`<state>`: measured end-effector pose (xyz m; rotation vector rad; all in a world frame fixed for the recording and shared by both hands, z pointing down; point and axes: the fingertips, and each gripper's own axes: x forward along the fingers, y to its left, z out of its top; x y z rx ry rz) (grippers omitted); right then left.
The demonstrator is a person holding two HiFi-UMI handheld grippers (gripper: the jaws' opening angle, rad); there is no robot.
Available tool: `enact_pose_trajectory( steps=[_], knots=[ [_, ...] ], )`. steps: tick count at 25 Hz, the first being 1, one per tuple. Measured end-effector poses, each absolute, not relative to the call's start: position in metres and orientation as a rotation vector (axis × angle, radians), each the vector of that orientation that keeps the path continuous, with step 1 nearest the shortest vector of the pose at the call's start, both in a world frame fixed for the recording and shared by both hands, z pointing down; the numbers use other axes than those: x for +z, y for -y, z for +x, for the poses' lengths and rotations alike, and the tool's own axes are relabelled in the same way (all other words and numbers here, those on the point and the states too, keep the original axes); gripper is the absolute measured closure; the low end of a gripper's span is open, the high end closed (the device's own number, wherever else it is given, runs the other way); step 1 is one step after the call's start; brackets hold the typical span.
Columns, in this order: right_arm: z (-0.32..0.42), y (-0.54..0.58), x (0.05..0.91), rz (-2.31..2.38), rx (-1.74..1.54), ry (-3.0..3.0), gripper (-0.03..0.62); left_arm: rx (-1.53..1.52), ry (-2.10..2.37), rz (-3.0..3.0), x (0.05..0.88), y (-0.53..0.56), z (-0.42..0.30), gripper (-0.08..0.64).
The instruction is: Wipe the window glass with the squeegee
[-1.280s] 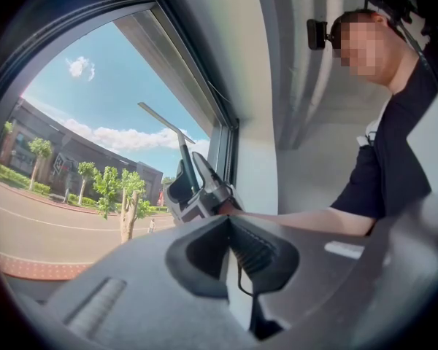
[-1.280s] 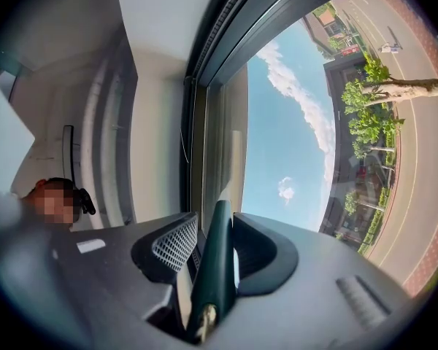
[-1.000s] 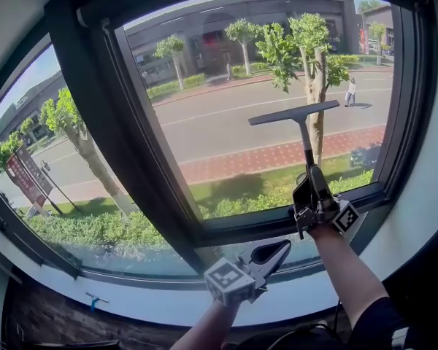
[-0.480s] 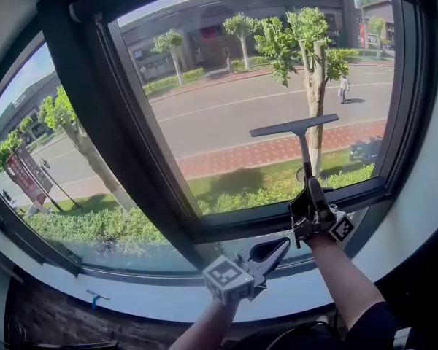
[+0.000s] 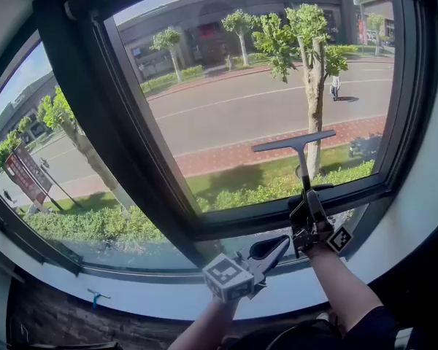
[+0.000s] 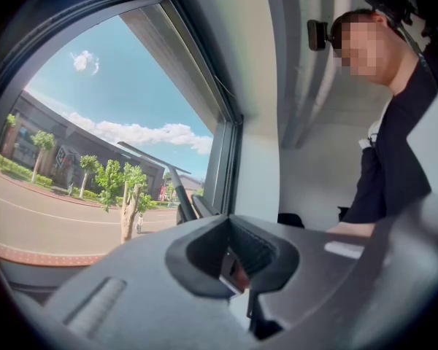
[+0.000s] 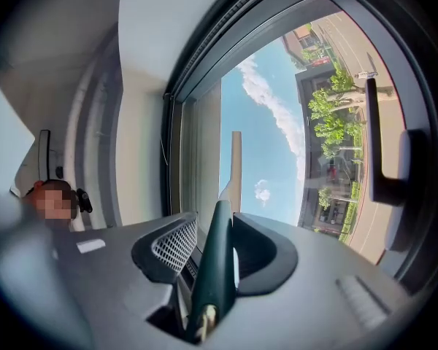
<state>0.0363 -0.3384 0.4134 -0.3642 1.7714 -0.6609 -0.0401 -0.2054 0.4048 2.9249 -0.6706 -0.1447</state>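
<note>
Right tongs [image 5: 311,223] are pinching the squeegee [image 5: 304,168] by the lower end of its dark handle. In the right gripper view the green-black handle [image 7: 217,262] stands straight up between the two jaws, which are clamped on it from both sides. The butt of the handle sits deep in the throat of the tongs.

From the grip the handle runs up past the lower bar of the window frame [image 5: 277,211] to the blade. The blade lies across the window glass [image 5: 226,100] in the lower right part of the right-hand pane, roughly level, right end a little higher. From the head view it appears to lie against the glass, though contact cannot be confirmed. The right tongs themselves sit below the pane, level with the sill [image 5: 153,297] and just in front of the frame's lower bar.

Left tongs [image 5: 269,251] are pressed together at the tips with nothing between them. The left gripper view shows only the hollow between the jaws. They hang low over the sill, left of the right tongs and apart from the squeegee, pointing up and right toward it. The squeegee shows in that view beyond the jaws, against the pane.

Outside the glass: a road [image 5: 233,115], a brick path [image 5: 226,155] and a tree [image 5: 306,42] behind the blade.
</note>
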Motion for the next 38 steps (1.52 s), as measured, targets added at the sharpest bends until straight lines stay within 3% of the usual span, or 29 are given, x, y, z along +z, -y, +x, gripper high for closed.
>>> enact_pose_trajectory(
  steps=[38],
  knots=[
    [0.043, 0.319, 0.546, -0.575, -0.947, -1.665, 0.434, -0.131, 0.675, 2.88, 0.423, 0.205, -0.044, 0.558]
  ],
)
